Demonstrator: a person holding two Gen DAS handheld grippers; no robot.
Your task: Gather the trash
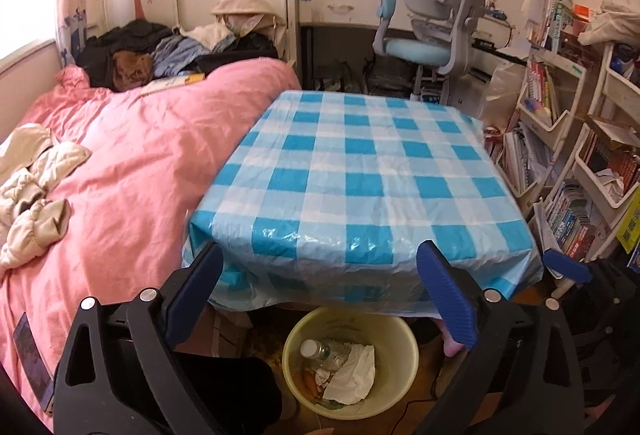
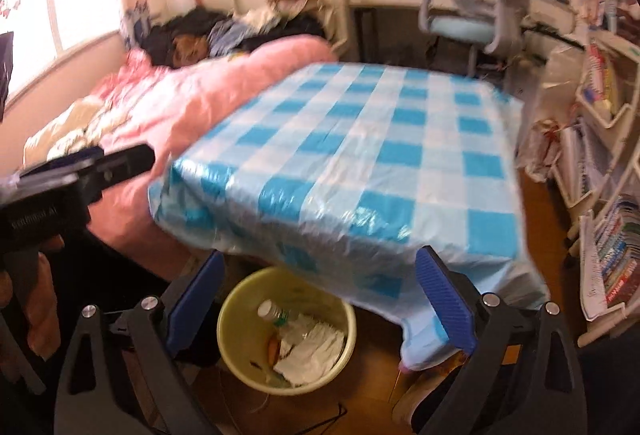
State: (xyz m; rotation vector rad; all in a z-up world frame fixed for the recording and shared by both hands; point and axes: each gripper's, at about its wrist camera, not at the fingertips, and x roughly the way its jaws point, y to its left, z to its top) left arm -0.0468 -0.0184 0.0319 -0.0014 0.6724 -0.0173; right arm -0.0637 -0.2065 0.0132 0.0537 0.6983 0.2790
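A pale yellow bin (image 1: pixel 400 367) (image 2: pixel 236 339) stands on the floor under the near edge of the table. Inside it lie a clear plastic bottle (image 1: pixel 320 351) (image 2: pixel 274 313), crumpled white tissue (image 1: pixel 352 375) (image 2: pixel 312 347) and an orange scrap (image 2: pixel 273 349). My left gripper (image 1: pixel 320 251) hangs open above the bin, with nothing between its blue pads. My right gripper (image 2: pixel 320 255) is open too and holds nothing, up and to the right of the bin. One of the right gripper's blue fingers (image 1: pixel 566 269) shows at the right edge of the left wrist view.
A table under a blue and white checked plastic cloth (image 1: pixel 360 163) (image 2: pixel 360 155) fills the middle. A bed with a pink quilt (image 1: pixel 140 155) and piled clothes lies left. Book-filled white shelves (image 1: pixel 560 155) stand right, and a desk chair (image 1: pixel 432 35) behind the table.
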